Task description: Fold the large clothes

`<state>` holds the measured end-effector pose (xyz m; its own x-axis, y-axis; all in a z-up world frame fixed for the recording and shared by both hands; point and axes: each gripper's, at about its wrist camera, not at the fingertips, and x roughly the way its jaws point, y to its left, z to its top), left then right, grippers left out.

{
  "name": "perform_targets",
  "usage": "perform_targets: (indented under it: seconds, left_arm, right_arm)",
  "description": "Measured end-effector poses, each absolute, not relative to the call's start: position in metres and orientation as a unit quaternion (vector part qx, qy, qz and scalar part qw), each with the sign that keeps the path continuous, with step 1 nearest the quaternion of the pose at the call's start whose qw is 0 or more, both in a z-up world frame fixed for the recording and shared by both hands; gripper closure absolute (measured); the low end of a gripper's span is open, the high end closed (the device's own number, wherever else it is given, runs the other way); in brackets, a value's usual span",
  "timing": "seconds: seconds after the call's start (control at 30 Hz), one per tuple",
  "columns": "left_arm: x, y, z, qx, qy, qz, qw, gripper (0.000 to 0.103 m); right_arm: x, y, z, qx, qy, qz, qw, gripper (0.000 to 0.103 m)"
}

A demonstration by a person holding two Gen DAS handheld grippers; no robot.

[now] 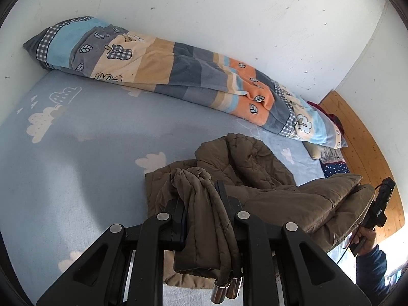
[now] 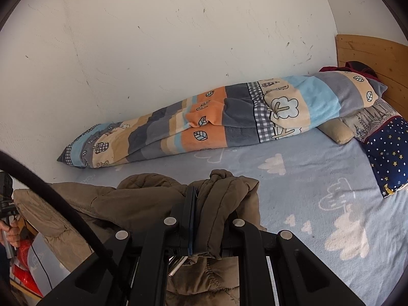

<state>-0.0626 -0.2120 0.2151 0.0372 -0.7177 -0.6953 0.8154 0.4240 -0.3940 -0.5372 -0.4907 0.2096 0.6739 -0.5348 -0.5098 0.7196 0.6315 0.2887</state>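
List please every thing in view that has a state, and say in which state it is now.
left gripper: shut on the jacket's edge.
right gripper: shut on the jacket.
brown quilted jacket: bunched, partly lifted, not folded flat.
striped blanket: rolled along the wall.
starry pillow: lying at the headboard end.
bed sheet: spread flat.

The brown jacket (image 1: 257, 178) swallows both sets of jaws — their tips are buried in its folds, and its lower hem runs off the bottom edge. The maroon thing (image 2: 357, 67) behind the rolled quilt (image 2: 229, 117) is mostly covered.
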Motion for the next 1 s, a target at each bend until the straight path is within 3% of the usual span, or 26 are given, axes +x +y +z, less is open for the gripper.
perform_targets:
  seconds: [0.33,0.67,1.0]
  left_arm:
    - [-0.039,-0.264,0.181,0.059,0.469,-0.506,0.721,0.085]
    - [-0.02,-0.31,0.131,0.058,0.504,-0.466,0.725,0.081]
    - [0.014,-0.314,0.134,-0.03,0.565,-0.464,0.682,0.07]
  right_arm:
    - [-0.502,-0.542,0.171,0.256,0.23,-0.37,0.863,0.09]
    - [-0.49,-0.592,0.114,0.346,0.26,-0.379,0.818,0.09]
    - [-0.524,-0.623,0.091,0.514,0.192,-0.333,0.767,0.089]
